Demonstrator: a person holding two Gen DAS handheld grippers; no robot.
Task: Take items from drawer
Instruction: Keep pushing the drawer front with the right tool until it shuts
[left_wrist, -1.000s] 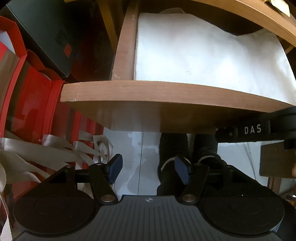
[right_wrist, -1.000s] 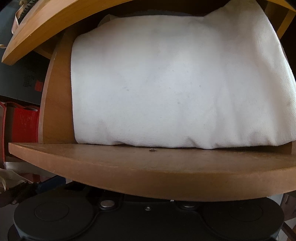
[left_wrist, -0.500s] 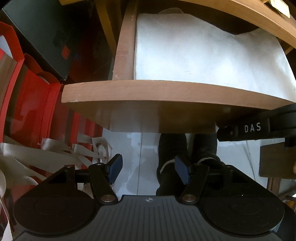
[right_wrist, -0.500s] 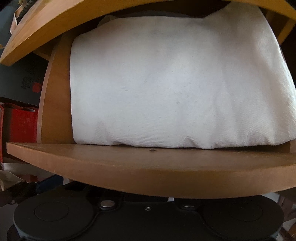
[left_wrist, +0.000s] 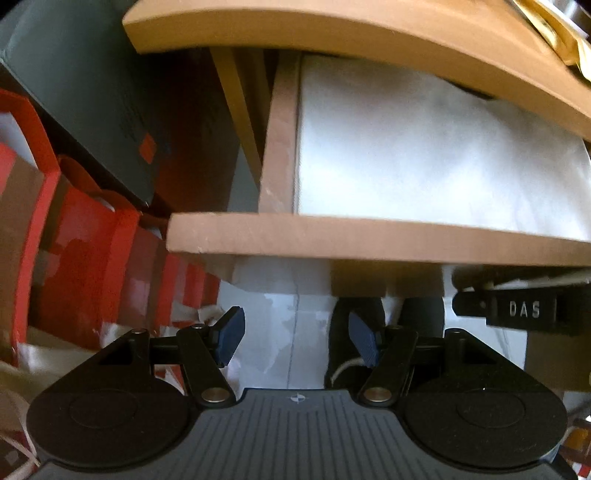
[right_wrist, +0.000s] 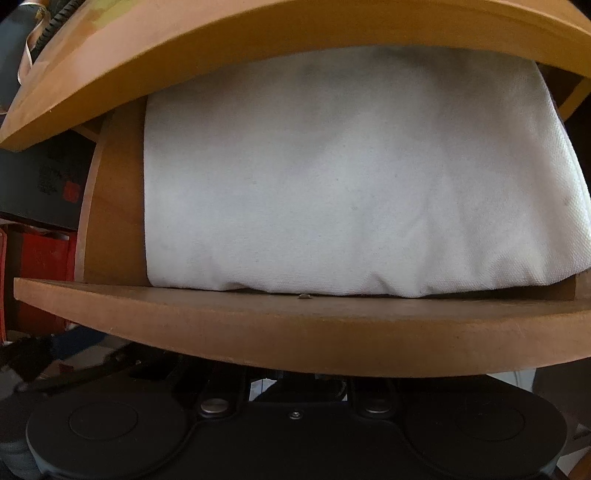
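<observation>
A wooden drawer (left_wrist: 332, 240) (right_wrist: 295, 325) stands pulled out under a wooden tabletop (left_wrist: 332, 33). A folded white cloth bag (left_wrist: 424, 147) (right_wrist: 332, 184) fills the drawer. My left gripper (left_wrist: 295, 341) is open and empty, below and in front of the drawer's front panel. My right gripper sits under the drawer's front panel; its fingers are hidden by the wood in the right wrist view. Its body marked DAS (left_wrist: 524, 310) shows in the left wrist view under the drawer front.
Red paper bags (left_wrist: 74, 258) with pale ribbon handles stand at the left. A dark box (left_wrist: 92, 92) leans behind them. The floor (left_wrist: 277, 332) is pale below. A person's dark shoes (left_wrist: 354, 332) are under the drawer.
The drawer has slid back a little under the tabletop, which now covers more of the white bag. The left gripper has shifted left and back, staying open.
</observation>
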